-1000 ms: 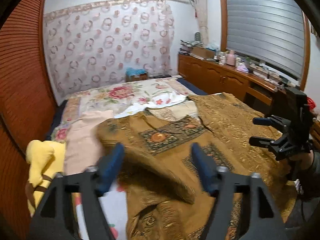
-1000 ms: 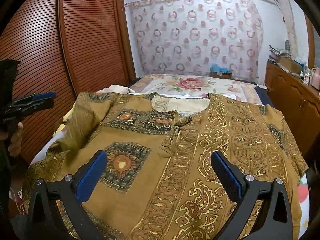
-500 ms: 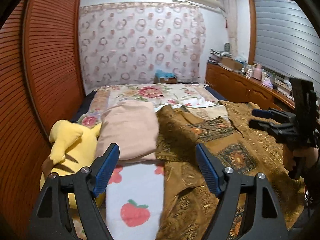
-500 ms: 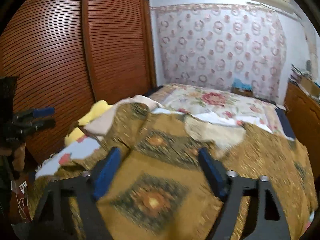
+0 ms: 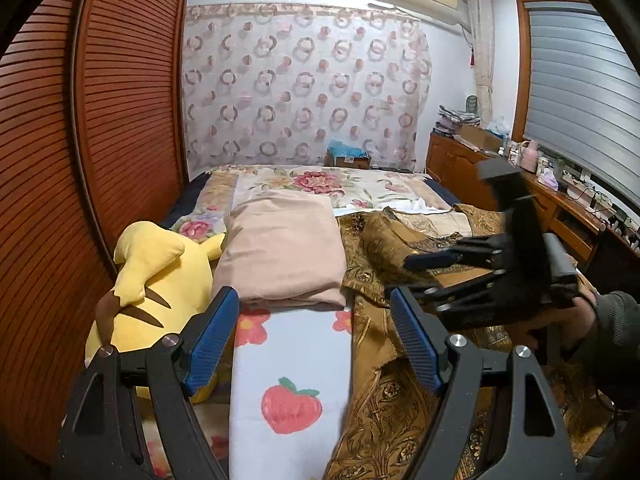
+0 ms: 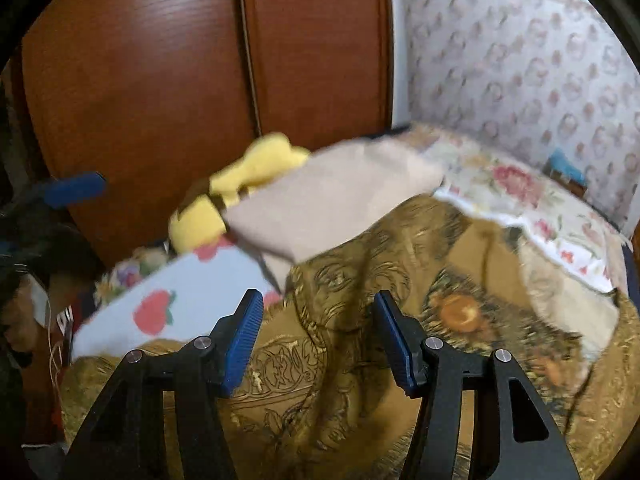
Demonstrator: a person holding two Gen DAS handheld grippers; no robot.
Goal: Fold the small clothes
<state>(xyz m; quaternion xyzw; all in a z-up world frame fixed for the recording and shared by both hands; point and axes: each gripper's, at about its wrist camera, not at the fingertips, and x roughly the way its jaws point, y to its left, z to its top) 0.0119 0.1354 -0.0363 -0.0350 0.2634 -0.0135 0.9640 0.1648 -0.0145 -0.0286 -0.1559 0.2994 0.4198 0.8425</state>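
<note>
A golden-brown patterned shirt (image 5: 384, 412) lies spread on the bed, its left sleeve (image 6: 344, 280) bunched toward the body. My left gripper (image 5: 316, 344) is open and empty above the strawberry-print sheet (image 5: 288, 364), left of the shirt's edge. My right gripper (image 6: 318, 334) is open and empty, low over the bunched sleeve. It also shows in the left wrist view (image 5: 404, 278), reaching in from the right over the shirt.
A folded beige cloth (image 5: 284, 248) lies beyond the sheet. A yellow plush toy (image 5: 152, 280) sits at the bed's left edge by the wooden slatted wardrobe (image 5: 100, 152). A floral bedspread (image 5: 320, 182) covers the far bed. A cluttered wooden counter (image 5: 532, 200) runs along the right.
Both grippers swung left. The left one left the shirt for the strawberry sheet. The right one moved down and left, close over the sleeve. The sleeve now lies bunched inward.
</note>
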